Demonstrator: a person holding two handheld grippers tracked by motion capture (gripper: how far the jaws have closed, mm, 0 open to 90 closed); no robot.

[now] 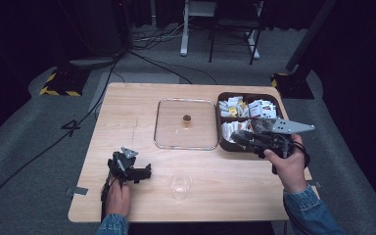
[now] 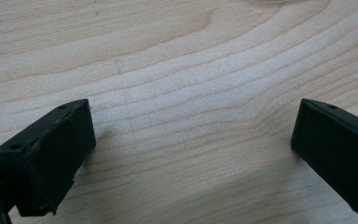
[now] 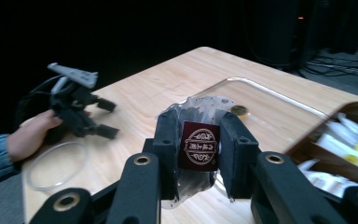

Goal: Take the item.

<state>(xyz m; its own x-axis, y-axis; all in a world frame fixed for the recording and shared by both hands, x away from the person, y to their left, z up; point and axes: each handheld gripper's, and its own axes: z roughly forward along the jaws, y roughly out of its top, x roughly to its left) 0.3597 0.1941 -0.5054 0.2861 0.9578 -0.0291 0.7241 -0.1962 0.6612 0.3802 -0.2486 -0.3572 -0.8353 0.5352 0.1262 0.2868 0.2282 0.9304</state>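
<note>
Gripped in the right tool [image 3: 199, 154] is one sachet [image 3: 198, 145]; one left tool [image 2: 191, 154] rests open beside one cup [image 1: 180, 185].

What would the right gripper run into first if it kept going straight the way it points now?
The right gripper, shut on a tea packet, points across the table toward the clear glass cup. Probably it would meet the cup or the tabletop near it first, though depth is uncertain; the left gripper lies beyond.

Packet label [image 3: 199, 145]: dark red square on a clear packet, with a round white ornamental seal; its characters are too small to read.
Floor mark [image 1: 71, 127]: black figure resembling "4".
Box packets [image 1: 248, 108]: print illegible.
</note>
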